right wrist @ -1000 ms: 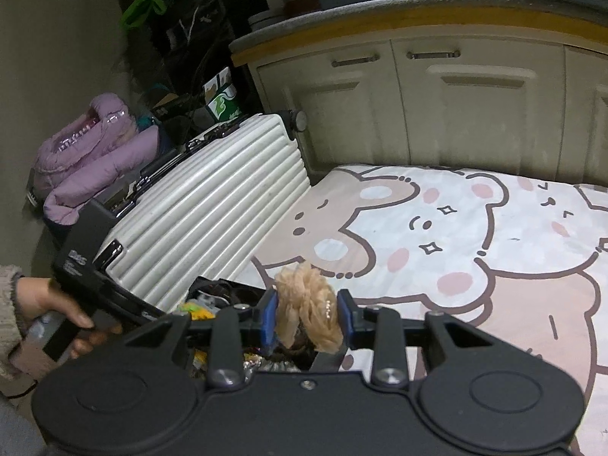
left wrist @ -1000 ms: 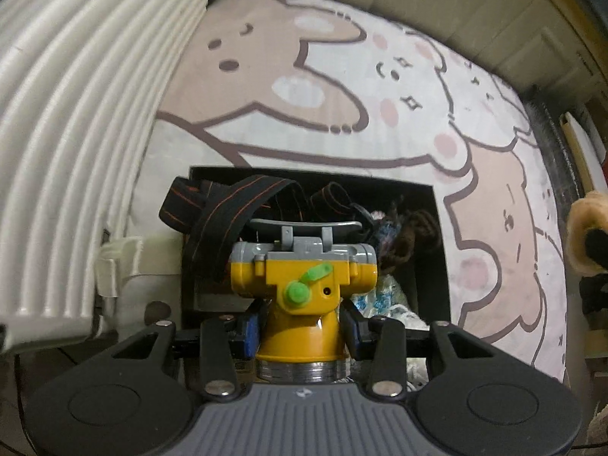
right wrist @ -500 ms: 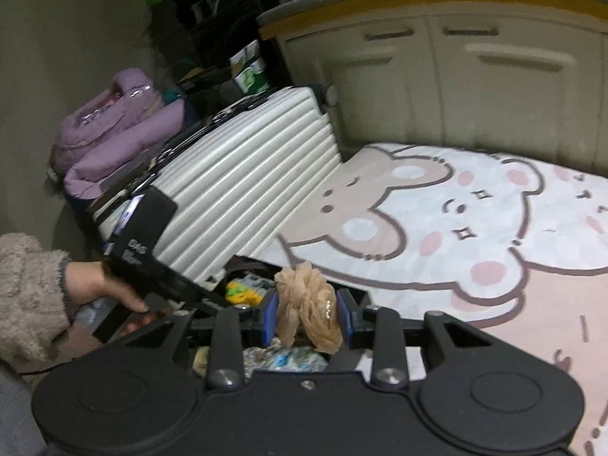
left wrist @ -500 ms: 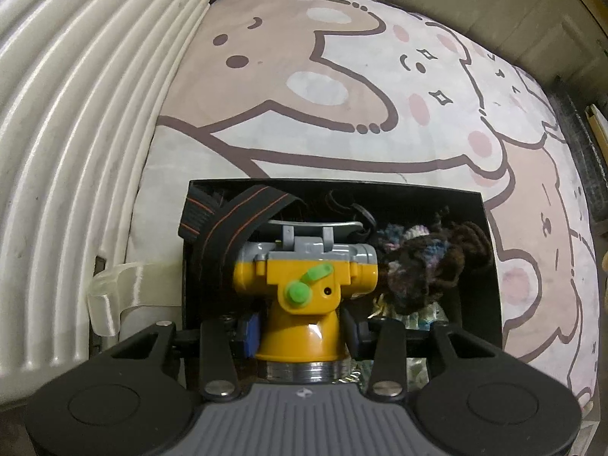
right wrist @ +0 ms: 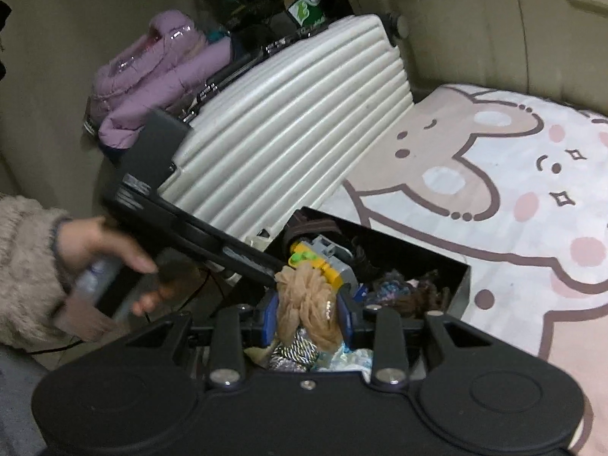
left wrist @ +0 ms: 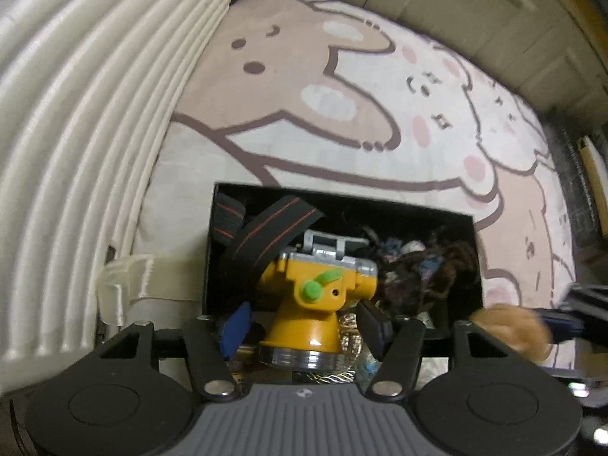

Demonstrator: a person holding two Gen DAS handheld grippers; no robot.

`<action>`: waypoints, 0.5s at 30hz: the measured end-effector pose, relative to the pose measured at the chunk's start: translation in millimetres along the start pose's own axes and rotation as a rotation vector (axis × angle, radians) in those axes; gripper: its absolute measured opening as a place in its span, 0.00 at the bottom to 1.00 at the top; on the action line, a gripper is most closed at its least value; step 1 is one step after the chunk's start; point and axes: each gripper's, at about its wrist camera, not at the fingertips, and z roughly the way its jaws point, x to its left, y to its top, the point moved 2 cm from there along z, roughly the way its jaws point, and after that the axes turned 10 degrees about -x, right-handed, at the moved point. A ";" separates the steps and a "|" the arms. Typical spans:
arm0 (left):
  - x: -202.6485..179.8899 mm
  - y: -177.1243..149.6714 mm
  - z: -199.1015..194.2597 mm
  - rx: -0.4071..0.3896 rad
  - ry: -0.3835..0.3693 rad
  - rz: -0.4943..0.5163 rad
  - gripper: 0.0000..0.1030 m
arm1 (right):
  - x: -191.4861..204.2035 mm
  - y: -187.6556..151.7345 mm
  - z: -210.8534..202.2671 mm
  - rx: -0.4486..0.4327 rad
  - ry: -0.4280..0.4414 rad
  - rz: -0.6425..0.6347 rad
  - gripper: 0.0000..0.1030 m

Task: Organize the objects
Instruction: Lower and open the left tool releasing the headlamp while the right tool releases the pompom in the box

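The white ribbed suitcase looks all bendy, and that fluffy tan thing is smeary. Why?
Left wrist view: the fisheye lens bows the white ribbed suitcase, and the fluffy tan scrunchie at the right edge is smeared by motion blur. Right wrist view: the same scrunchie looks sharper, while the hand is blurred.

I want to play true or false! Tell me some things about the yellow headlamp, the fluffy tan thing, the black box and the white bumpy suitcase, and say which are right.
1. The yellow plastic headlamp sits over the open black box. True.
2. The left gripper squeezes the headlamp tight. False: its jaws are opening and the pads stand off its sides.
3. The right gripper is shut on a fluffy tan scrunchie. True.
4. The black box is empty. False: dark yarn-like scrunchies and shiny wrappers lie inside.
5. The white ribbed suitcase lies beside the box. True.
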 end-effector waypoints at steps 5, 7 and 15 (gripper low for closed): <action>2.0 6.0 -16.3 -0.051 0.023 0.011 0.64 | -3.8 -8.4 21.9 0.057 0.012 0.034 0.32; 2.9 6.8 -19.2 -0.061 0.030 0.013 0.64 | -6.2 -13.4 33.8 0.086 0.033 0.064 0.32; 3.2 6.3 -18.4 -0.058 0.028 0.032 0.64 | -20.1 -13.3 31.6 0.035 -0.062 0.094 0.51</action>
